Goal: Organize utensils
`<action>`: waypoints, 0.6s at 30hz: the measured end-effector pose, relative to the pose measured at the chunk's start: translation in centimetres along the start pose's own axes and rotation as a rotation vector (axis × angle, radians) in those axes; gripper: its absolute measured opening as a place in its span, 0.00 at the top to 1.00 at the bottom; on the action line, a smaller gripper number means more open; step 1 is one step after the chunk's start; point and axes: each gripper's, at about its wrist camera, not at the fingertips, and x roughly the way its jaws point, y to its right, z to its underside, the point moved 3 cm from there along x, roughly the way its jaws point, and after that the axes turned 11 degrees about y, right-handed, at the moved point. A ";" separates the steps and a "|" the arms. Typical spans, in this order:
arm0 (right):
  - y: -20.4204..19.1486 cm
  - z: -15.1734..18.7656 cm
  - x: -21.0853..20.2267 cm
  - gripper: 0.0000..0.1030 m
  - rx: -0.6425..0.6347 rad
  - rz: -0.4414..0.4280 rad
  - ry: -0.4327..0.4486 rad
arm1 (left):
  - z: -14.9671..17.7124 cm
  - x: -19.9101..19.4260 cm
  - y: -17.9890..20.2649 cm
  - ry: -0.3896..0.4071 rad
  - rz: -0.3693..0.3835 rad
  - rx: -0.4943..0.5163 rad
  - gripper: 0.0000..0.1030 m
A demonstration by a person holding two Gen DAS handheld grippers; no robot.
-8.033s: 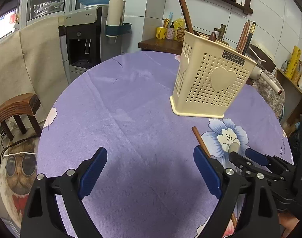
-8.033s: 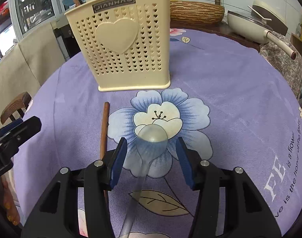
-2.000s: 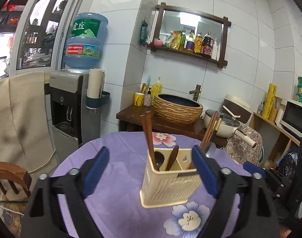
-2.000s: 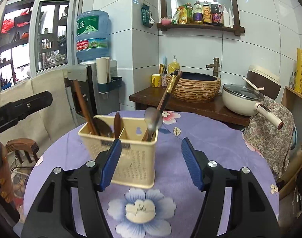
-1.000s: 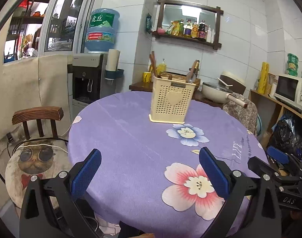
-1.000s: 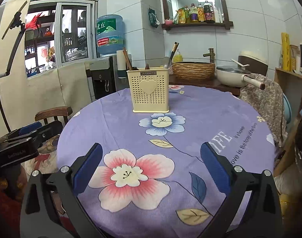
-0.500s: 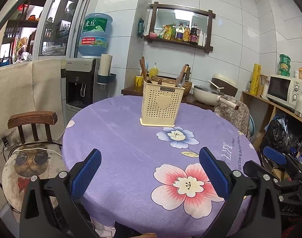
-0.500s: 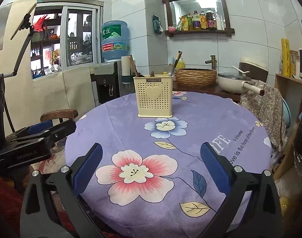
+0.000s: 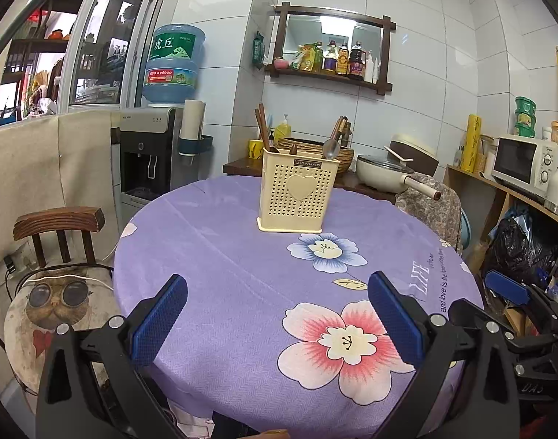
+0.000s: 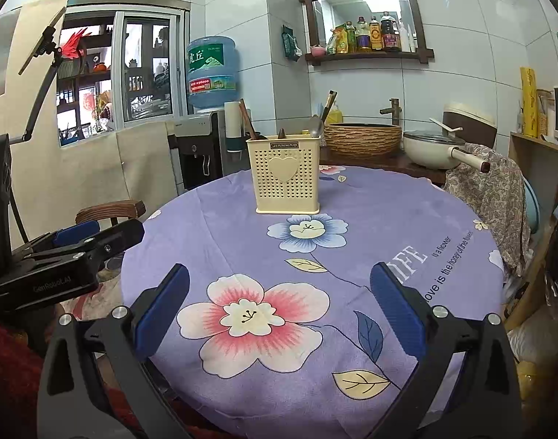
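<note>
left tool (image 9: 277, 309) level at the near edge of the round worktop (image 9: 242, 256), blue ribbed pads (image 9: 158, 320) spread wide, nothing between them. right tool (image 10: 279, 305) in the same pose just beside it, jaws equally wide and empty.

far off, beyond both tools: cream perforated plastic utensil holder (image 9: 296, 195), boxy, heart emblem on the front, upright on the purple floral tablecloth (image 10: 352, 219). inside, standing on end: dark wooden chopsticks (image 9: 261, 128), a metal spoon (image 9: 330, 148), a wooden spoon (image 9: 293, 149). rest of the cloth bare of utensils.
</note>
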 end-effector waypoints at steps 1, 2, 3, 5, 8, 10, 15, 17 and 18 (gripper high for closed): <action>-0.1 0.0 0.0 0.05 0.000 0.000 0.000 | 0.0 0.0 0.0 0.000 -0.001 0.000 0.06; -0.1 0.1 0.0 0.05 0.000 0.001 0.000 | 0.0 0.0 -0.1 -0.001 -0.001 -0.001 0.06; -0.1 0.1 0.0 0.05 0.001 0.000 -0.002 | 0.0 0.0 -0.1 -0.002 0.001 -0.003 0.06; -0.2 0.1 0.1 0.05 0.004 0.000 -0.007 | 0.0 0.0 -0.1 -0.004 0.002 -0.004 0.06; -0.2 0.1 0.0 0.05 0.005 0.002 -0.006 | 0.1 0.1 -0.1 -0.004 0.001 -0.004 0.06; -0.2 0.1 0.0 0.05 0.003 0.000 -0.005 | 0.1 0.1 -0.1 -0.003 0.000 -0.004 0.06; -0.3 0.0 0.0 0.05 0.000 -0.001 -0.005 | 0.1 0.1 -0.1 -0.003 -0.001 -0.004 0.06; -0.3 0.0 0.0 0.05 0.000 -0.001 -0.005 | 0.1 0.0 -0.1 -0.002 -0.002 -0.003 0.06; -0.3 0.0 0.0 0.05 0.001 -0.002 -0.006 | 0.2 0.0 -0.1 -0.002 -0.001 -0.003 0.06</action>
